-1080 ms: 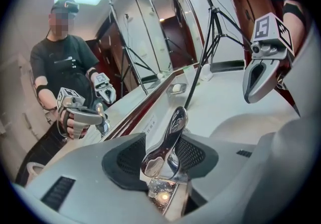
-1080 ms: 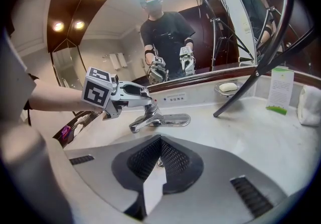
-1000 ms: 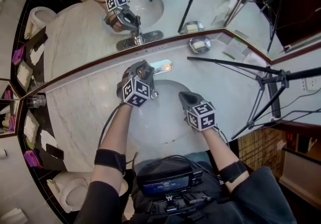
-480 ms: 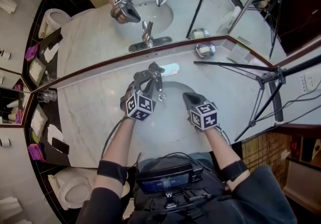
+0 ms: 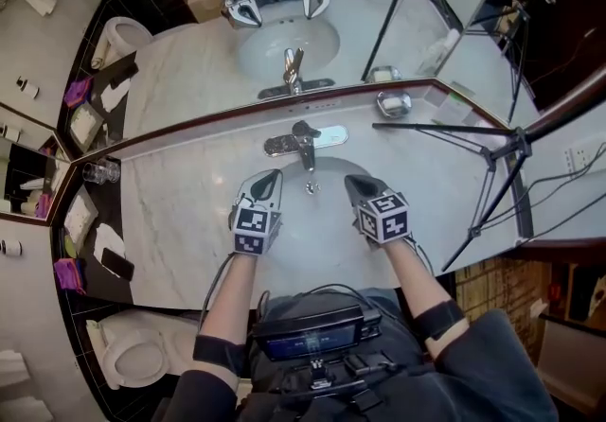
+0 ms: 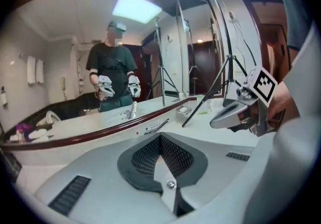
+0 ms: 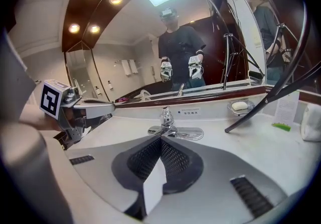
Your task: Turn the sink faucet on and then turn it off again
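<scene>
mirror point(image 5: 189, 61): runs along the back of the counter, reflects the person, both grippers and the faucet
marble countertop point(image 5: 170, 221): carries the basin, with small toiletries off at its left end
sink basin point(image 5: 317, 231): right in front of the person, sitting between the two grippers; no stream of water visible in it, though I can't tell for sure
tripod point(image 5: 492, 160): stands at the right, one leg reaching over the counter, well apart from both grippers
left gripper point(image 5: 269, 179): jaws have just been closing and are now clenched, nothing between them; held over the basin's left side, probably parked off the faucet because the lever work looks finished
right gripper point(image 5: 352, 185): clenched on nothing, hanging over the basin's right side; judged idle, kept level with the left one just to stay out of the way
faucet point(image 5: 305, 148): chrome single-lever, at the back rim of the basin, ahead of and between both gripper tips, near but touching neither; centred just beyond the shut jaws in the right gripper view
soap dish point(image 5: 393, 104): back right of the faucet, holds a bar of soap, not involved
</scene>
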A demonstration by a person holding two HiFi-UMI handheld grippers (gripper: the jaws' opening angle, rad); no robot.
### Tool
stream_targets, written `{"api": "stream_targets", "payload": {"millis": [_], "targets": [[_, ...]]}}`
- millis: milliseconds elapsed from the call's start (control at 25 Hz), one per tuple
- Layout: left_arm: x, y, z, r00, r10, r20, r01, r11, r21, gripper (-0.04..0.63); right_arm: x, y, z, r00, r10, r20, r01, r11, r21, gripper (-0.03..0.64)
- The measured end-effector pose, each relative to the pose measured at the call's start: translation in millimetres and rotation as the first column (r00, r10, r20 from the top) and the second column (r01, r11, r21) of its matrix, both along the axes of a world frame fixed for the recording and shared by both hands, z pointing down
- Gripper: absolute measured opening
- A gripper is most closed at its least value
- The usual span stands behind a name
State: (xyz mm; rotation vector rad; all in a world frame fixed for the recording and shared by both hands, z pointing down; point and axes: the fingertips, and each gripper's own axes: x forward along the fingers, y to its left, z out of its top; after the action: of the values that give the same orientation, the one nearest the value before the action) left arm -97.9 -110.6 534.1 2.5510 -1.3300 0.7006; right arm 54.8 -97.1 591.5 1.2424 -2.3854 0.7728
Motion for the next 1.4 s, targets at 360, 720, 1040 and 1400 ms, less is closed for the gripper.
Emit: {"api": "stream_targets", "payload": {"millis": [360, 720, 1040, 1400], "targets": [[-51.7, 35.3, -2.6, 0.963, -0.218, -0.156, 0.207, 0.975, -0.082, 0.003, -4.4, 7.0, -9.0, 1.000, -0.014, -0.007, 0.014, 1.000, 0.015, 0.020], [-58.2, 44.5, 6.5, 0.956, -0.258, -0.138, 0.246, 0.964, -0.099, 0.005, -2.3, 8.3, -4.5, 0.999, -0.024, -0.028, 0.025, 1.000, 0.020, 0.020], [-52.9, 41.6, 15.2, 0.969, -0.229, -0.097, 0.222, 0.972, -0.080, 0.005, -0.8, -11.6, -0.1, 0.981, -0.065, -0.185, 0.080, 0.994, 0.073, 0.050], [-50.1, 30.5, 24.3, 0.972, -0.215, -0.098, 0.206, 0.974, -0.093, 0.005, -28.4, -55.5, 9.2, 0.794, -0.257, -0.551, 0.415, 0.892, 0.182, 0.195]]}}
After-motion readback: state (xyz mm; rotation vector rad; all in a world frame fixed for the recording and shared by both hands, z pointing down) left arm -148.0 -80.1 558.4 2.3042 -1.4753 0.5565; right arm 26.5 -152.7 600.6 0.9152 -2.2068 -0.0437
